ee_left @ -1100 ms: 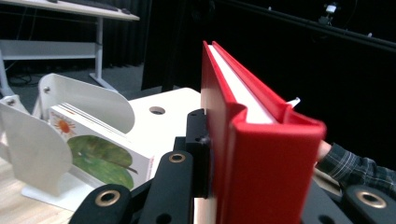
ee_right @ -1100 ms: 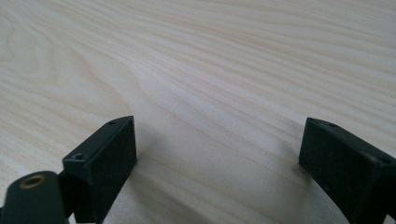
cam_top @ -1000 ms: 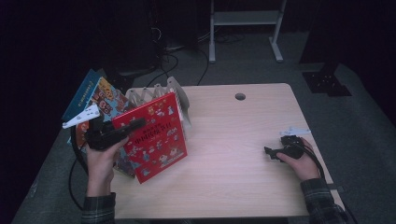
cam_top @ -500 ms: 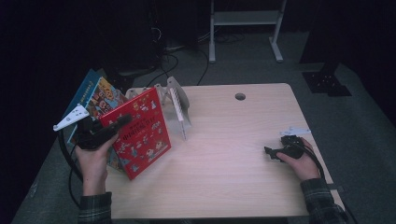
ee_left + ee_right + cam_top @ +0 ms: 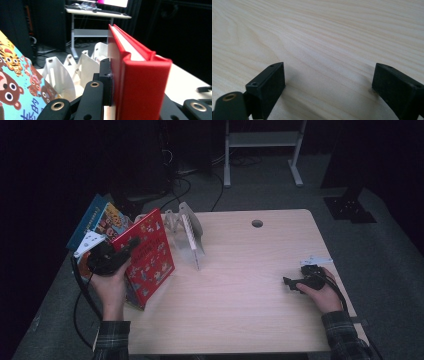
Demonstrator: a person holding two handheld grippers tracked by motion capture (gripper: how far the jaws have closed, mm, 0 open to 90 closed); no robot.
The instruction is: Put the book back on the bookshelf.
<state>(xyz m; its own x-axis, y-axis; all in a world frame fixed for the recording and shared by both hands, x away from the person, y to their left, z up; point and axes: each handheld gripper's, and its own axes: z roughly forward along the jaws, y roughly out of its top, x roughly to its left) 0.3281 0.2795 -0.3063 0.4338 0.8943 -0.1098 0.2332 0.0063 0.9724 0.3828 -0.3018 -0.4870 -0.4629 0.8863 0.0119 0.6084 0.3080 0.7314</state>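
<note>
In the left gripper view, the left hand-held gripper (image 5: 117, 100) clamps a red book (image 5: 140, 82) edge-on; the right hand-held gripper (image 5: 329, 87) gapes.

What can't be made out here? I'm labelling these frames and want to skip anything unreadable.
- Red book title: too small in the high view, edge-on in the left gripper view.
- White rack base: hidden behind the left gripper.
- Blue picture book: cut off by the frame edge.
- Right gripper jaws: too small in the high view.
</note>
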